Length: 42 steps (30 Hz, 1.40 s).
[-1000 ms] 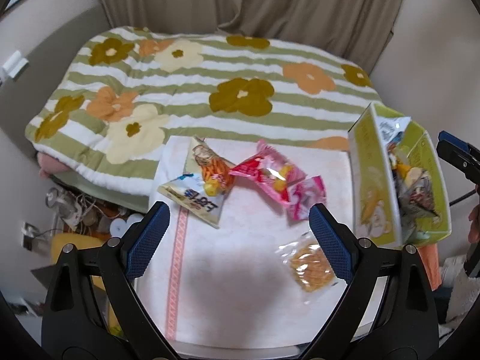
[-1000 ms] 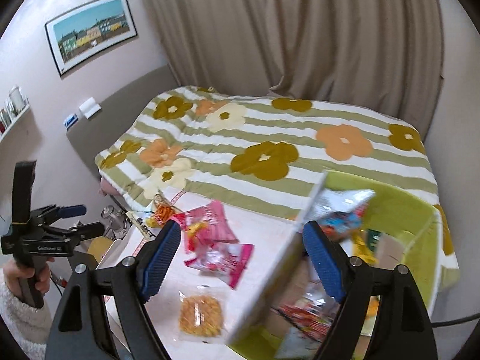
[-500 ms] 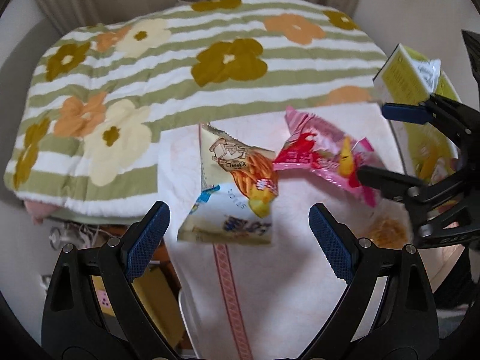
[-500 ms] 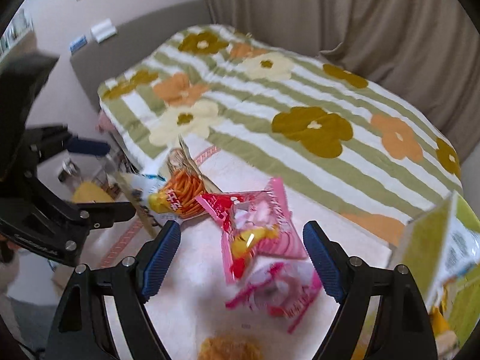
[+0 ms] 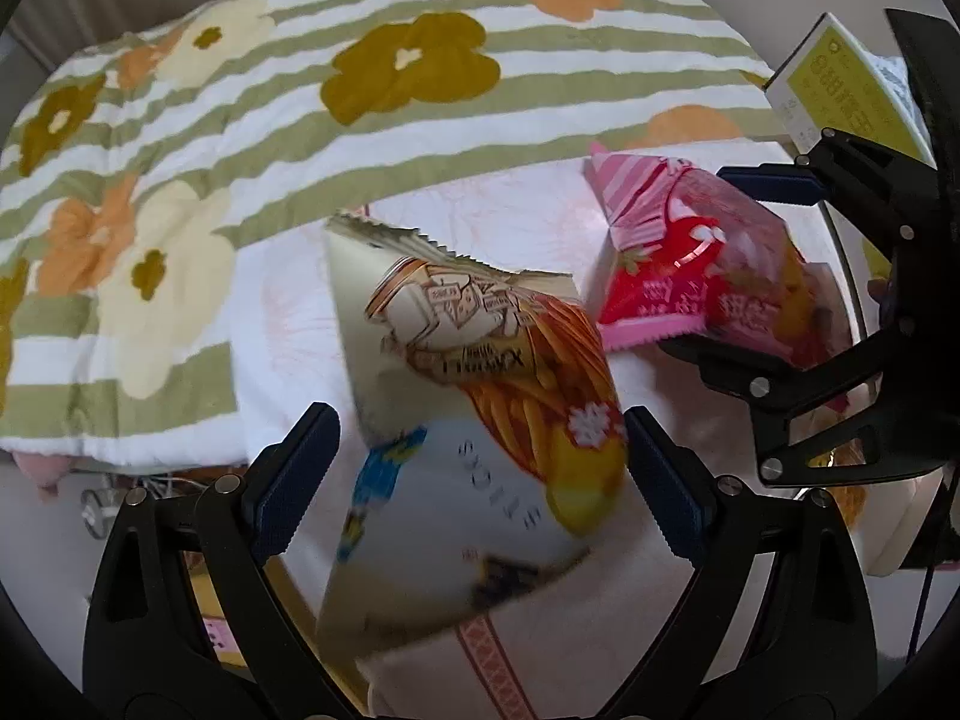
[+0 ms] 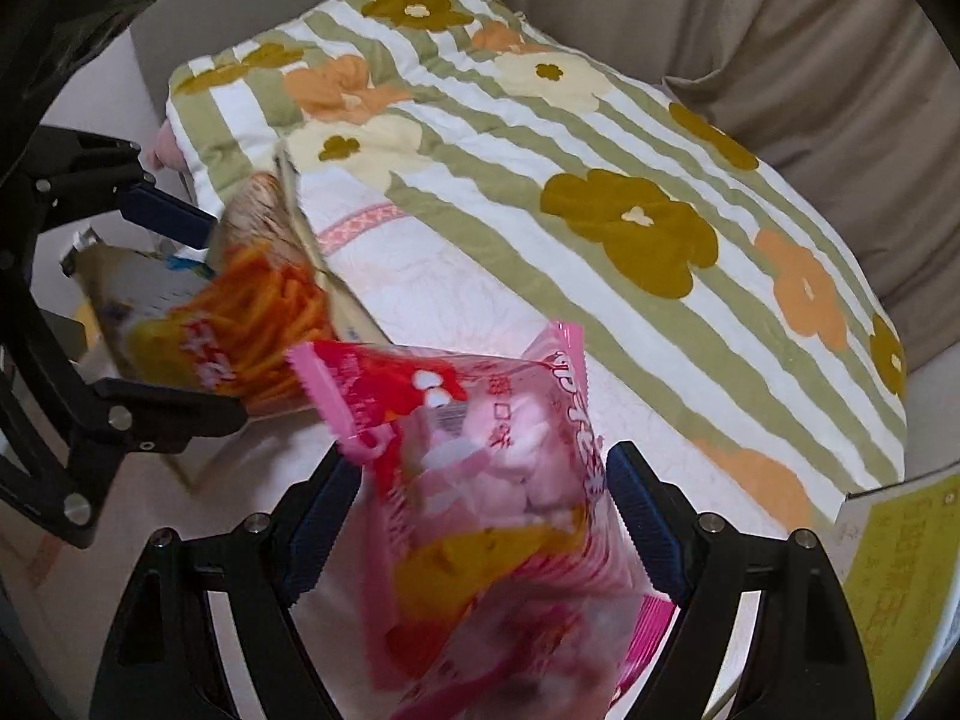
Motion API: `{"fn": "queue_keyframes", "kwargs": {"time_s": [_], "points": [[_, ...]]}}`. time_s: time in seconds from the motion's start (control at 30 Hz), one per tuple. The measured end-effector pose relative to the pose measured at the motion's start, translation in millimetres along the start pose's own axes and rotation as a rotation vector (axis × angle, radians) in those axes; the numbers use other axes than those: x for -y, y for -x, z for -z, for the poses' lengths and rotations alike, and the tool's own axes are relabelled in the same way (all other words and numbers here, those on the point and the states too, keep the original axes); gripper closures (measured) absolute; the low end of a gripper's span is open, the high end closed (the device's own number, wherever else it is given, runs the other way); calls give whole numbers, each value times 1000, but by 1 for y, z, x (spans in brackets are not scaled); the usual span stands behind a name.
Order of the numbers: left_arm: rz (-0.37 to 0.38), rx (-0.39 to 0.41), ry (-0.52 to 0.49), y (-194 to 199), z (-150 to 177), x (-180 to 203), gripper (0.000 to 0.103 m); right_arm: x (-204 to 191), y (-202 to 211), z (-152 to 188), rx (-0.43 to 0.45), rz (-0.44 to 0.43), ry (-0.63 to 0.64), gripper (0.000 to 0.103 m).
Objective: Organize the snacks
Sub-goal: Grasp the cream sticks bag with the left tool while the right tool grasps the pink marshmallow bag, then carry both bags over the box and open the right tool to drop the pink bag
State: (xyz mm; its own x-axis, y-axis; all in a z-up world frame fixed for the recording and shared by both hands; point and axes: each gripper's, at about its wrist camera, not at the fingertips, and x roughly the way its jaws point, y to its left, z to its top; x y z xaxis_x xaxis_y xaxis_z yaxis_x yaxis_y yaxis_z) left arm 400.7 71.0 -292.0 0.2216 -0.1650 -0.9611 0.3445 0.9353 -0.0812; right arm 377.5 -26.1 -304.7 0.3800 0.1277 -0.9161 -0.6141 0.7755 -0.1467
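Note:
An orange-and-white stick-snack bag (image 5: 480,384) lies on the white towel (image 5: 288,312), between the spread fingers of my open left gripper (image 5: 477,480). It also shows in the right wrist view (image 6: 252,324). A pink-red candy bag (image 6: 480,480) lies between the spread fingers of my open right gripper (image 6: 474,528); it shows in the left wrist view (image 5: 690,276). A yellow-green snack box (image 6: 900,570) stands at the right edge, seen also in the left wrist view (image 5: 840,84).
The floral striped bed quilt (image 5: 300,90) lies just beyond the towel. A curtain (image 6: 810,60) hangs behind the bed. The two grippers are close together over the towel. Clutter sits on the floor to the left (image 5: 96,510).
Both grippers have dropped closer to the towel, the left onto the stick-snack bag and the right onto the pink bag. Both stay open.

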Motion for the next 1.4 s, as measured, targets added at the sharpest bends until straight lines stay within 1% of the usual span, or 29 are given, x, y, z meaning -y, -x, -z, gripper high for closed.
{"fn": "queue_keyframes", "kwargs": {"time_s": [0.03, 0.07, 0.2, 0.3, 0.33, 0.37, 0.4, 0.53, 0.67, 0.87, 1.0, 1.1, 1.2, 1.3, 1.4], "points": [[5, -6, 3, -5, -2, -1, 10, 3, -7, -2, -40, 3, -12, 22], [7, -9, 3, -8, -3, -1, 10, 4, -11, -2, -57, 0, -21, 22], [14, -17, 3, -18, -6, -4, 10, 8, -12, -5, -28, -38, -42, 22], [20, -19, -8, -22, -6, -4, 10, 6, -15, -6, -21, -26, -27, 22], [18, -22, -13, -24, -6, -3, 12, 5, -16, -7, -23, -21, -19, 22], [19, -23, -16, -25, -6, -3, 17, 4, -16, -7, -26, -18, -9, 22], [22, -25, -16, -26, -6, -3, 28, 2, -17, -8, -24, -15, 2, 22], [30, -15, -6, -24, -6, -4, 33, 4, -18, -9, -10, -30, -5, 23], [36, -2, -2, -18, -5, -6, 37, 6, -14, -8, 19, -42, -38, 31], [40, 41, 27, 1, -7, -11, 38, 14, 1, -9, 60, -74, -122, 33], [44, 78, 42, 21, -8, -12, 38, 20, 25, -11, 109, -72, -184, 33], [49, 110, 50, 43, -9, -11, 38, 24, 53, -13, 145, -59, -216, 33], [45, 146, 46, 68, -15, -4, 38, 30, 89, -13, 191, -55, -253, 33], [42, 189, 31, 95, -22, 10, 38, 39, 119, -8, 224, -43, -285, 33], [50, 233, 11, 121, -30, 33, 38, 52, 154, 5, 270, -35, -312, 33]]}}
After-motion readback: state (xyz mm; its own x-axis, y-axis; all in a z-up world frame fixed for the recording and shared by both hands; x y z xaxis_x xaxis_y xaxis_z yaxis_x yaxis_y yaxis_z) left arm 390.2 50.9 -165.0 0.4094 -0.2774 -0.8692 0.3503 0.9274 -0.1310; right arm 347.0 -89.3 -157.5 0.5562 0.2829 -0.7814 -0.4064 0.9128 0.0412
